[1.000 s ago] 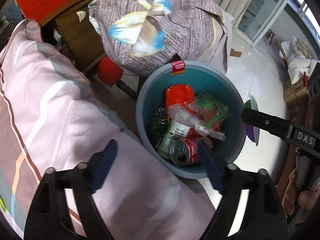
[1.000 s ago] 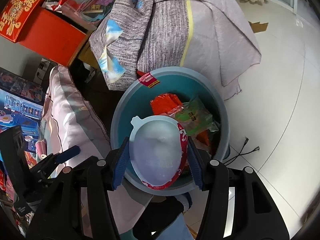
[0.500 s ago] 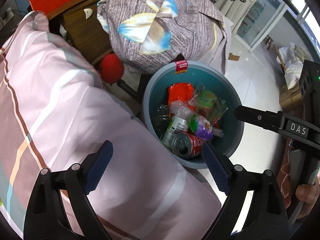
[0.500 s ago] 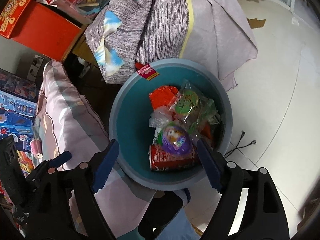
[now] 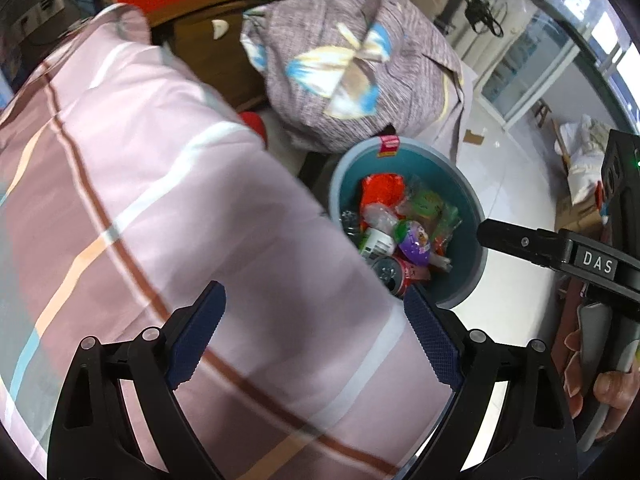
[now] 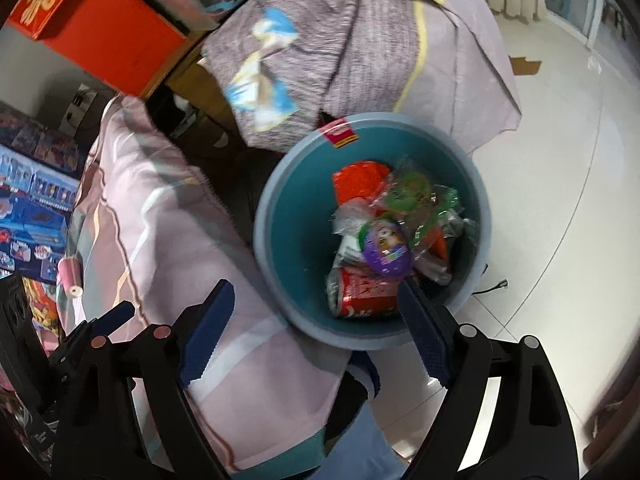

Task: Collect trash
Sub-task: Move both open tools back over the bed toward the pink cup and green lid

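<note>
A blue-grey bin (image 6: 280, 280) stands on the white floor beside the bed; it also shows in the left wrist view (image 5: 468, 284). Inside lie a red soda can (image 6: 360, 292), a purple-lidded cup (image 6: 386, 248), an orange wrapper (image 6: 358, 180) and clear and green plastic bags (image 6: 416, 196). My right gripper (image 6: 316, 336) is open and empty, above the bin's near rim. My left gripper (image 5: 316, 340) is open and empty, over the pink striped bedding (image 5: 160, 220), left of the bin.
A grey patterned bundle of cloth (image 6: 340, 52) lies behind the bin. A red box (image 6: 104, 28) sits on a wooden cabinet at the back left. Toy boxes (image 6: 32, 184) stand at the far left. White tiled floor (image 6: 560, 160) spreads to the right.
My right gripper opened and dropped the purple-lidded cup into the bin, then drew back. My left gripper moved left and back over the bedding.
</note>
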A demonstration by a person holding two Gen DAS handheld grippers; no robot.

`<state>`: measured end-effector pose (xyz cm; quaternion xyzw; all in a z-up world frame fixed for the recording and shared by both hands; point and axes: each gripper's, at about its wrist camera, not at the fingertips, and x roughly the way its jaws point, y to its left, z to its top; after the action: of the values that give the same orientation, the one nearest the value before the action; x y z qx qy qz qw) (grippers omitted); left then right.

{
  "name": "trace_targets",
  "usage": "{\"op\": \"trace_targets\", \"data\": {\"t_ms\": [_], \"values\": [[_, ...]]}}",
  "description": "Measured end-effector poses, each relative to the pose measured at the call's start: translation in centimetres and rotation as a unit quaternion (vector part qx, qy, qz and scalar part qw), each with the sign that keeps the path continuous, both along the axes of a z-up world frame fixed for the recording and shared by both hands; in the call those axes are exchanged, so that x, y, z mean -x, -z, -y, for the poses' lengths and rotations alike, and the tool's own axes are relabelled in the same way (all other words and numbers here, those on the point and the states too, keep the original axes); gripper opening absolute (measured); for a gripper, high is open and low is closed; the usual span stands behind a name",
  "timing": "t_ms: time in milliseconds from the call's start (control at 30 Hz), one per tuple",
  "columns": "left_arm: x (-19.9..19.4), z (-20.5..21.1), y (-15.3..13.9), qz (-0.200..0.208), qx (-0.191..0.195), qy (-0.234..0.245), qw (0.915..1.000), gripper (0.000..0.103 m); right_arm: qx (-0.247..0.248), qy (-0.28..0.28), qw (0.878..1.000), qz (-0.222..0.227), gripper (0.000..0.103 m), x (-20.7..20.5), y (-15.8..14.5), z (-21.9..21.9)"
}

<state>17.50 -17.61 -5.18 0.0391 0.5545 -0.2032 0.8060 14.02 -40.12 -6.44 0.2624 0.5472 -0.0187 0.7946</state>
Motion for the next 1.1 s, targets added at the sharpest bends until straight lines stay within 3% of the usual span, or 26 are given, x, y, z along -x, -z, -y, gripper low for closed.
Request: {"op": "trace_targets", "data": {"t_ms": [300,533,767,900,1100], "values": [[1.1,-8.2,-0.7,0.007,0.015,-0.062,0.9979,0.094,0.012,-0.067,0.998,-0.009,0.085,-1.6,-1.3,-8.1],[2.3,-17.3,-0.8,0.012,0.025,-0.135,0.9904,0.097,0.026,-0.129,0.991,-0.024,0.085,-2.9,-1.8,-16.2],[4.4,-27.8,-0.7,0.026,0.025,-0.219,0.975,0.097,0.038,-0.188,0.98,-0.043,0.085,-3.6,-1.5,-24.5],[5.7,-34.2,-0.1,0.037,0.013,-0.272,0.9615,0.097,0.045,-0.219,0.974,-0.047,0.085,-4.0,-1.6,-28.6],[6.0,-40.9,0.8,0.044,0.02,-0.318,0.947,0.097,0.057,-0.264,0.961,-0.052,0.085,-4.9,-1.0,-34.9]]}}
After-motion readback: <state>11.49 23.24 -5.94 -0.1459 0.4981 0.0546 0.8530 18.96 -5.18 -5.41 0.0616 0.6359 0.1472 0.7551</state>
